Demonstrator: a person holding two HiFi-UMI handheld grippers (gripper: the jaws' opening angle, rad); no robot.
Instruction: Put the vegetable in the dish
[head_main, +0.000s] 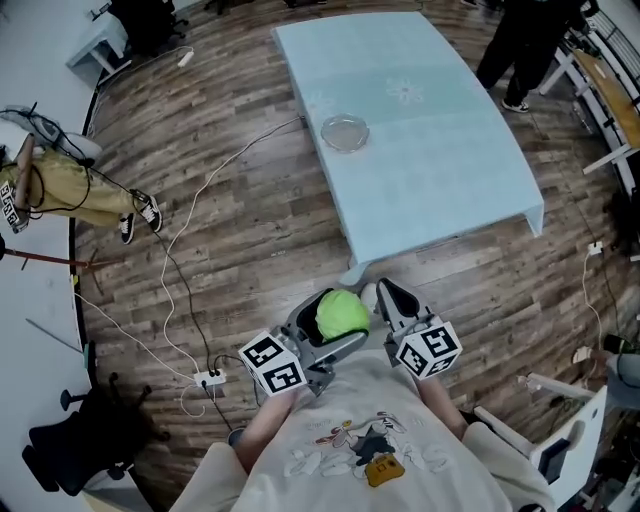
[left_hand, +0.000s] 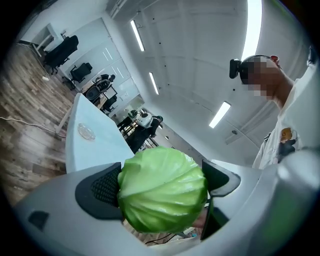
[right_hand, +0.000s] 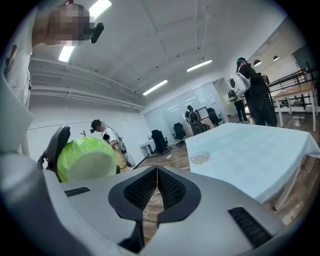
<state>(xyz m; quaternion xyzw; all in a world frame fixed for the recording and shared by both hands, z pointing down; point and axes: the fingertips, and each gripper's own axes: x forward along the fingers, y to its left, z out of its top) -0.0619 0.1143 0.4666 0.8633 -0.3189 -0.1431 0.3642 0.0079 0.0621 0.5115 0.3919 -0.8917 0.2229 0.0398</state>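
Observation:
A green cabbage (head_main: 342, 313) sits clamped in my left gripper (head_main: 335, 318), held close to my chest, well short of the table. In the left gripper view the cabbage (left_hand: 162, 189) fills the space between both dark pads. My right gripper (head_main: 392, 298) hovers just right of it, jaws pressed together with nothing in them (right_hand: 156, 187); the cabbage (right_hand: 86, 158) shows at its left. The clear glass dish (head_main: 345, 131) lies on the pale blue table (head_main: 440, 170) near its left edge, far ahead of both grippers. The same dish (right_hand: 200, 157) appears small in the right gripper view.
White cables and a power strip (head_main: 209, 378) trail over the wooden floor at left. A seated person (head_main: 70, 185) is at far left, another person (head_main: 520, 45) stands beyond the table's far right. A black chair base (head_main: 85, 430) is at lower left, furniture at lower right.

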